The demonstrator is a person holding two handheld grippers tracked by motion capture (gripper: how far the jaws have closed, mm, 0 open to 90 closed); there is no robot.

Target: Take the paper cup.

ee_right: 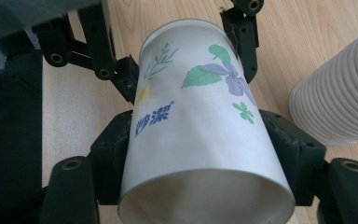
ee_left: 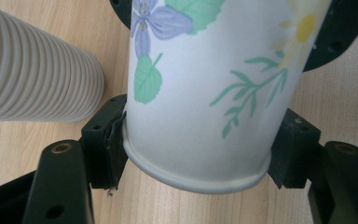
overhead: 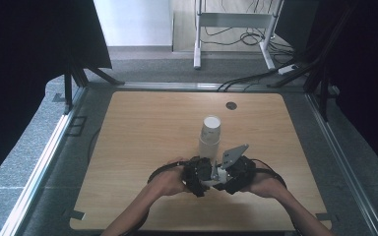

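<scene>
From above, my left tool [overhead: 203, 178] and right tool [overhead: 228, 178] meet just near-side of the ribbed white paper-cup stack [overhead: 209, 133] on the wooden bench [overhead: 142, 137]. Left gripper view: my jaws clench the flower-printed paper cup [ee_left: 205, 93] near its rolled rim. Right gripper view: I grasp its thin wall [ee_right: 200, 140] too; I should squeeze lightly so it won't crumple.

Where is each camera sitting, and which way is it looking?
High view: above the person's side, looking forward and down on the table; forearms, hands, left tool and right tool show.
Left gripper view: on the left tool, looking along its jaws clamped on the flowered cup.
Right gripper view: on the right tool, jaws on that cup's open end.
Shared: both gripper views show the cup and the cup stack.
</scene>
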